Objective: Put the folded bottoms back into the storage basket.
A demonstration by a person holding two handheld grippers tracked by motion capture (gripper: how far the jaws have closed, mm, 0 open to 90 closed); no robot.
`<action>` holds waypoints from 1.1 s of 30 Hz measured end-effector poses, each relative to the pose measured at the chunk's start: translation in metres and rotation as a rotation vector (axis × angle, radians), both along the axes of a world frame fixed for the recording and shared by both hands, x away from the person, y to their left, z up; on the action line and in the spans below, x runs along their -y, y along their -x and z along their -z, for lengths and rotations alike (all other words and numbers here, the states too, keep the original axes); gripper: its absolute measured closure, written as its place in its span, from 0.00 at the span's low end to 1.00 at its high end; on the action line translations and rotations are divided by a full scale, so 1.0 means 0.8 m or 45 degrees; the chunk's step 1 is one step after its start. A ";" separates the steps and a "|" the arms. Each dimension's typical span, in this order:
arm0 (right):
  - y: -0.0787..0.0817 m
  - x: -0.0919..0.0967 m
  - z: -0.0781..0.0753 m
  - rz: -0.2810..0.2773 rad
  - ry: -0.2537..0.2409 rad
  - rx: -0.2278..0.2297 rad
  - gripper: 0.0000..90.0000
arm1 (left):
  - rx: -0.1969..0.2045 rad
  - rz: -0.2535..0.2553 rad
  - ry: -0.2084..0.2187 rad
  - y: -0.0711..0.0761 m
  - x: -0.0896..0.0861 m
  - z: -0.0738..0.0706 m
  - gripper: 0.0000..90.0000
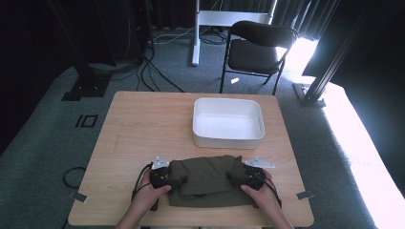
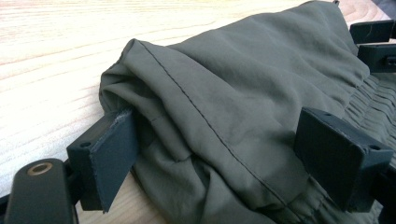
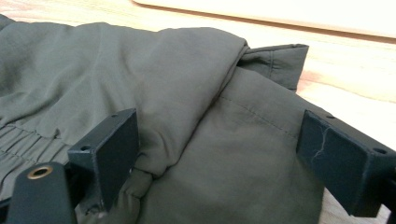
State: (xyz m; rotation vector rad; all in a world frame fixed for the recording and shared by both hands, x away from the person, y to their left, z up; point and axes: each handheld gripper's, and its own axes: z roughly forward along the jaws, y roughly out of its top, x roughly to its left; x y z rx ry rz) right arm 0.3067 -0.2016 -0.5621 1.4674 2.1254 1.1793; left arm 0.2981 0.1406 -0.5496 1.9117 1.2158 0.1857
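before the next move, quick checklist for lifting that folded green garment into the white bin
1. Left gripper jaws straddle the garment's left end: ok, open, cloth between them.
2. Right gripper jaws straddle the right end: ok, open.
3. Jaws closed on cloth: not ok, both still wide.
4. All folded layers inside each grip: cannot tell; lower layers are hidden.
5. White bin empty and upright: ok.
6. Table path between garment and bin free: ok.
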 end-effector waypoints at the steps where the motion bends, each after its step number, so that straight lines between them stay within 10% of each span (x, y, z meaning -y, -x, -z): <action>1: -0.001 0.000 0.000 -0.009 0.004 0.002 0.14 | 0.001 -0.003 0.004 0.000 0.001 0.001 0.17; 12: -0.003 -0.013 -0.002 -0.110 0.069 0.038 0.57 | 0.100 -0.014 -0.045 0.000 0.012 0.009 0.20; 18: -0.004 -0.020 -0.001 -0.127 0.027 0.026 0.79 | 0.138 0.018 -0.128 -0.003 0.024 0.006 0.54; 25: -0.002 -0.021 -0.004 -0.108 -0.002 0.008 0.86 | 0.186 0.009 -0.127 -0.006 0.023 -0.002 0.81; 33: -0.001 -0.012 -0.027 -0.131 -0.034 0.048 0.88 | 0.200 0.012 -0.067 -0.007 0.021 -0.012 0.87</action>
